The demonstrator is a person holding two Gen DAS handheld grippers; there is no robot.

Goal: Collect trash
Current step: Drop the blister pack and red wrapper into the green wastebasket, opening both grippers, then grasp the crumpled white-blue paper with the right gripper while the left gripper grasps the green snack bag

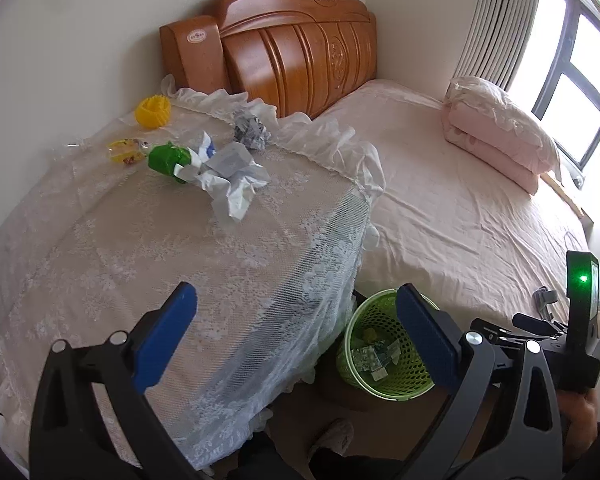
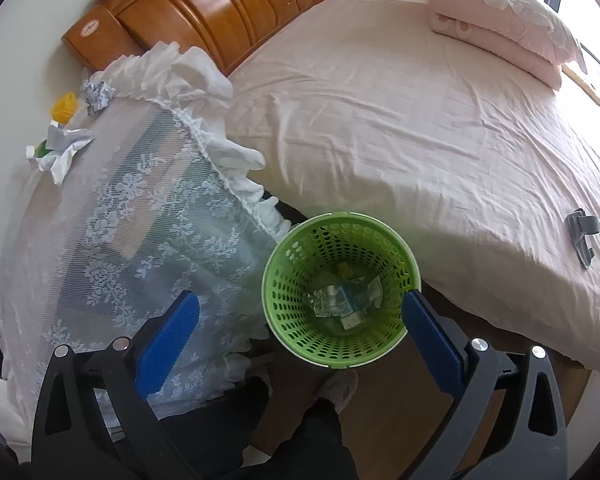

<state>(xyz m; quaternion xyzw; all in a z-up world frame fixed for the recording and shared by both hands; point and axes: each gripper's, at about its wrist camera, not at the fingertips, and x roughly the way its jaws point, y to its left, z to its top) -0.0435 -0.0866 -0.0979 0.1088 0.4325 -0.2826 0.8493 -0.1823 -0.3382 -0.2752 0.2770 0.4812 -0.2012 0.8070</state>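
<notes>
Your right gripper point(image 2: 296, 320) hangs wide open and empty over the green bin point(image 2: 340, 360), left gripper point(image 1: 296, 320) open and empty too, aimed at the table's paper wads point(image 1: 236, 180).

Perforated green plastic wastebasket point(image 2: 340, 248), glossy carved wooden headboard point(image 1: 296, 44), sheer white lace cloth point(image 1: 180, 248), crumpled white paper point(image 1: 236, 176).

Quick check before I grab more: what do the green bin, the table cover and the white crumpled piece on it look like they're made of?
Green bin: looks like moulded plastic, matte, its walls a grid of punched holes.
Table cover: sheer white lace, floral pattern, ruffled hem; see-through where it hangs over the edge.
White crumpled piece: probably paper or tissue, given its sharp creases and dull surface; thin plastic wrap can't be ruled out.
</notes>
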